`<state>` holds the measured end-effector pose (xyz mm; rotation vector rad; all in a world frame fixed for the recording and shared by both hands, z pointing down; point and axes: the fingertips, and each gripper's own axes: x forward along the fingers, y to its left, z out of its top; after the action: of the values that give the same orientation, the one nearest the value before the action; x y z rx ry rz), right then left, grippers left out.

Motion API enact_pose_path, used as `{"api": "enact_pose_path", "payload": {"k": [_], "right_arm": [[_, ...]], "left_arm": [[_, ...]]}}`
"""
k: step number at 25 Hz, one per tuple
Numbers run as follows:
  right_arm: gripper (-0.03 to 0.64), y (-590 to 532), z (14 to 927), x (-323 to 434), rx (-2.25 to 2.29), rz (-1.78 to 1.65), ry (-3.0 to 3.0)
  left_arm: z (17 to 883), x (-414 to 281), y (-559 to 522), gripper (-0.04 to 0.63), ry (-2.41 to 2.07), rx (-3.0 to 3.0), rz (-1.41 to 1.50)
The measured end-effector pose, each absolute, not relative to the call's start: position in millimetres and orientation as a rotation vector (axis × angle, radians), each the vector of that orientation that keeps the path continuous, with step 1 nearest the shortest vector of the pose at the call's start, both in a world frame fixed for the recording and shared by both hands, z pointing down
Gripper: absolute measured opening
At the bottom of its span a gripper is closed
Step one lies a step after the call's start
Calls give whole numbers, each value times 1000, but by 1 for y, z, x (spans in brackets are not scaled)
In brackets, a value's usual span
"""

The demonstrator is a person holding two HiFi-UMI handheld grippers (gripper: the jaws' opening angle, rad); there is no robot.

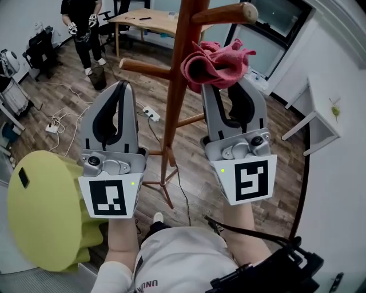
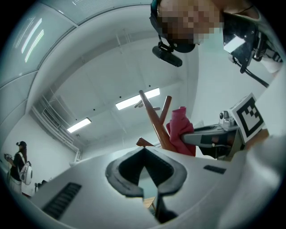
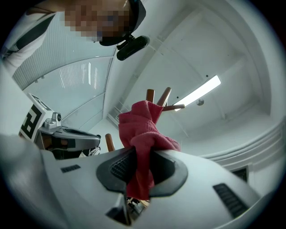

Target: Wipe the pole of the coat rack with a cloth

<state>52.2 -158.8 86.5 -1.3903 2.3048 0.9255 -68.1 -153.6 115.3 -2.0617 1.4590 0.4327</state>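
The wooden coat rack pole (image 1: pixel 177 86) rises through the middle of the head view, with pegs sticking out left and right. My right gripper (image 1: pixel 226 80) is shut on a crumpled red cloth (image 1: pixel 216 62), which sits close against the pole's right side just under the upper peg (image 1: pixel 226 14). In the right gripper view the cloth (image 3: pixel 142 134) bulges out from between the jaws. My left gripper (image 1: pixel 122 86) is left of the pole, shut and holding nothing; its tips (image 2: pixel 144 151) meet in its own view, where the pole (image 2: pixel 154 120) and the cloth (image 2: pixel 178 129) show beyond.
A yellow-green round seat (image 1: pixel 40 212) is at my lower left. A power strip (image 1: pixel 151 113) and cables lie on the wood floor near the rack's base (image 1: pixel 163 180). A person (image 1: pixel 80 26) stands at the back by a wooden desk (image 1: pixel 148 23). A white table (image 1: pixel 320 114) is on the right.
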Motion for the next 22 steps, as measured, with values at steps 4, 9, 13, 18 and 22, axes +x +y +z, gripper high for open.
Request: {"api": "enact_pose_path", "payload": {"k": [4, 9, 13, 18, 22], "right_arm": [[81, -157, 90, 51, -1400, 917, 2320], [81, -158, 95, 50, -1408, 908, 2332], [81, -159, 100, 49, -1416, 900, 2343], [81, -159, 107, 47, -1428, 888, 2362], [81, -159, 112, 45, -1431, 875, 2378]], "left_arm": [[118, -71, -152, 12, 1471, -2072, 435], [122, -72, -154, 14, 1475, -2084, 430], [126, -73, -157, 13, 1479, -2098, 427], [132, -76, -158, 12, 1489, -2110, 414], [134, -78, -159, 13, 1496, -2119, 423]]}}
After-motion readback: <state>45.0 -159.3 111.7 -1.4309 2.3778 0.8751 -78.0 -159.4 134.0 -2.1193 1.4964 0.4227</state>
